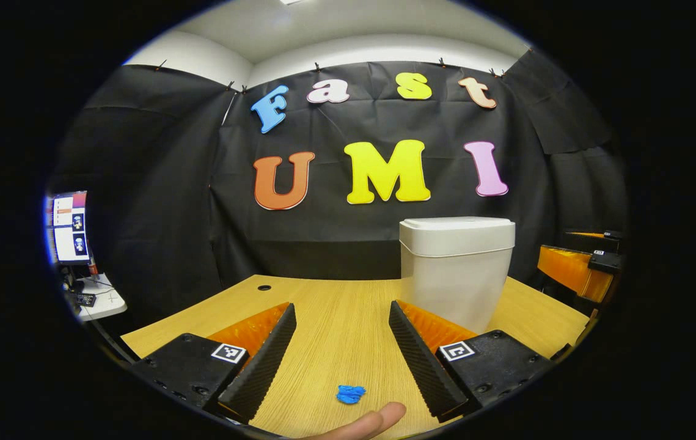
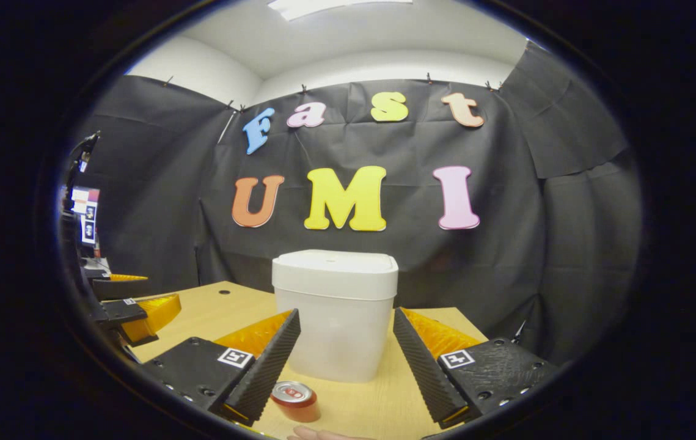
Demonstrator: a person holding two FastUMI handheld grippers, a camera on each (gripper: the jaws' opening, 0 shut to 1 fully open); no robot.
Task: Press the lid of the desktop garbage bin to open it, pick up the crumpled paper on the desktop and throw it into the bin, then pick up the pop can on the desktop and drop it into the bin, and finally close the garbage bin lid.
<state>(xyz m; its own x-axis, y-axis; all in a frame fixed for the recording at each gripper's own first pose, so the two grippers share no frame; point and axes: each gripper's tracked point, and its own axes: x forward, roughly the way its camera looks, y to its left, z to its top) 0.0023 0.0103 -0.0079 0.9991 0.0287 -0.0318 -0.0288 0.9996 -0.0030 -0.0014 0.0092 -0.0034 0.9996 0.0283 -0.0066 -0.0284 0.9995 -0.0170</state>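
In the left gripper view, the left tool (image 1: 343, 351) hangs released above the wooden surface (image 1: 348, 318), its two fingers spread wide with nothing between them but bare wood. Just below the gap, close to the near edge, lies the crumpled paper (image 1: 351, 394), a small blue wad resting on the surface and touching neither finger. A fingertip (image 1: 378, 420) of the person pokes in from the bottom edge, just beside the wad. Farther off and to the right stands the garbage bin (image 1: 456, 269), a pale, upright tub with its lid (image 1: 457, 225) shut flat on top, so its inside cannot be seen. At the far right edge the other tool shows partly, held well apart from the bin. To the left, off the surface, a monitor (image 1: 71, 227) sits on a small side table.

In the right gripper view, the right tool (image 2: 346, 357) is likewise released, fingers wide apart and gripping nothing. The pop can (image 2: 296, 400) lies on its side on the surface just inside the tool's left-hand finger as seen here, near its tip; whether they touch cannot be told. The bin (image 2: 335, 318) stands directly ahead between the fingers, lid closed, behind the can. The left tool (image 2: 134, 311) appears at the left edge.
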